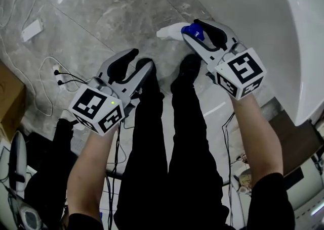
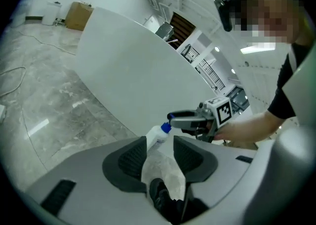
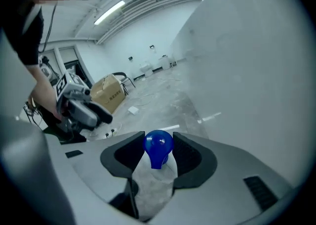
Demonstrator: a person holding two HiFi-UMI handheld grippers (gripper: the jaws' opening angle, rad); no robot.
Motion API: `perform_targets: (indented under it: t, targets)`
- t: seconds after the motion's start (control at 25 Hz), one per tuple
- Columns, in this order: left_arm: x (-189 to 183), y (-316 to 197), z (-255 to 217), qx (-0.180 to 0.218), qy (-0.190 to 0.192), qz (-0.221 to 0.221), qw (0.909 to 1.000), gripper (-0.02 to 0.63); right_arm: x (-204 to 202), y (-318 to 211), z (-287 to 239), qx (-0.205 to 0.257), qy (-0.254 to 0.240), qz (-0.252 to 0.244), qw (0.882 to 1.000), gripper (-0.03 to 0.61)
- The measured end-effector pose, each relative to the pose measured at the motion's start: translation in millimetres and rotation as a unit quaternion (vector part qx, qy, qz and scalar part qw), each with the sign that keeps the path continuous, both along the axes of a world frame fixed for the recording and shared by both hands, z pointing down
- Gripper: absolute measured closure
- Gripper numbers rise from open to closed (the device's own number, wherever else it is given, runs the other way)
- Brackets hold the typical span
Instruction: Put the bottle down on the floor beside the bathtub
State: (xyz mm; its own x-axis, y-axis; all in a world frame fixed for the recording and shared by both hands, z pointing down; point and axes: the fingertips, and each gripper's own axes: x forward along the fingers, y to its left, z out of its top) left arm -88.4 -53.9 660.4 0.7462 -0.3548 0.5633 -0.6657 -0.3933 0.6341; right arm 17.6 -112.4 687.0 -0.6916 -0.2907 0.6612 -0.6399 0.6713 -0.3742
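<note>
Grey marble floor (image 1: 101, 16) runs up to the white bathtub (image 1: 304, 47), whose curved outer wall rises on your right. Your right gripper (image 1: 192, 32) is clamped on the blue cap (image 3: 158, 145) of the bottle (image 1: 169, 32), with the pads pressing it from both sides. The bottle's white body is tilted and sticks out past the jaws, low over the floor just beside the tub wall. Whether its base touches the floor cannot be made out. Your left gripper (image 1: 142, 58) is farther from the tub, near your black shoes (image 1: 188, 70). Its jaws stand apart, with nothing but floor showing between them. Well away from the tub, cables (image 1: 50, 67) trail across the marble and a cardboard box (image 3: 108, 93) stands on the floor.
</note>
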Motion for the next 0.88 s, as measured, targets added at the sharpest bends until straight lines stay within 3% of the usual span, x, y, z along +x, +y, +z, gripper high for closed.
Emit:
perform_targets:
  t: [0.2, 0.44, 0.64, 0.88]
  targets:
    - [2, -14, 1, 0.026, 0.007, -0.014, 0.9995, 0.571, 12, 3, 63, -0.011, 0.053, -0.007, 0.999, 0.391]
    - [23, -16, 11, 0.020, 0.039, -0.029, 0.9986, 0.578, 27, 8, 131, -0.019, 0.113, -0.008, 0.993, 0.391]
    - [38, -11, 15, 0.013, 0.048, -0.024, 0.9985, 0.580, 47, 16, 167, -0.032, 0.162, 0.006, 0.986, 0.391]
    - [44, 0, 32, 0.003, 0.048, -0.033, 0.9983, 0.581, 64, 28, 201, -0.050, 0.187, 0.010, 0.981, 0.391]
